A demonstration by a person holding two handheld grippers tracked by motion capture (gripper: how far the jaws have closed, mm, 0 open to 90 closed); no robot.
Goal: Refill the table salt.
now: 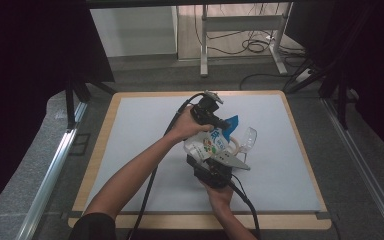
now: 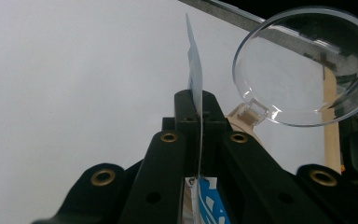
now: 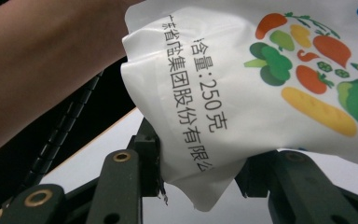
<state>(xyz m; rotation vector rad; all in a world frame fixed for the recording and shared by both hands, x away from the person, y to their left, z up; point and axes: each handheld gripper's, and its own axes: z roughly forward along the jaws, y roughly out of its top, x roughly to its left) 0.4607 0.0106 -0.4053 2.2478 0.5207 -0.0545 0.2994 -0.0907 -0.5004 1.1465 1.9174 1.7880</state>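
Left hand-held gripper (image 1: 223,123): jaws fully closed, pinching the thin blue top edge of the printed pouch (image 1: 209,144). Right hand-held gripper (image 1: 211,159): jaws part open, clamped on the pouch's white lower end. Pouch held above mid-table (image 1: 145,145), clear plastic cup (image 1: 248,139) just beside it.

A lab-like recording room: black curtains (image 1: 25,75), a bare work table (image 1: 145,150), desk frame (image 1: 240,35) and floor cables (image 1: 255,45).
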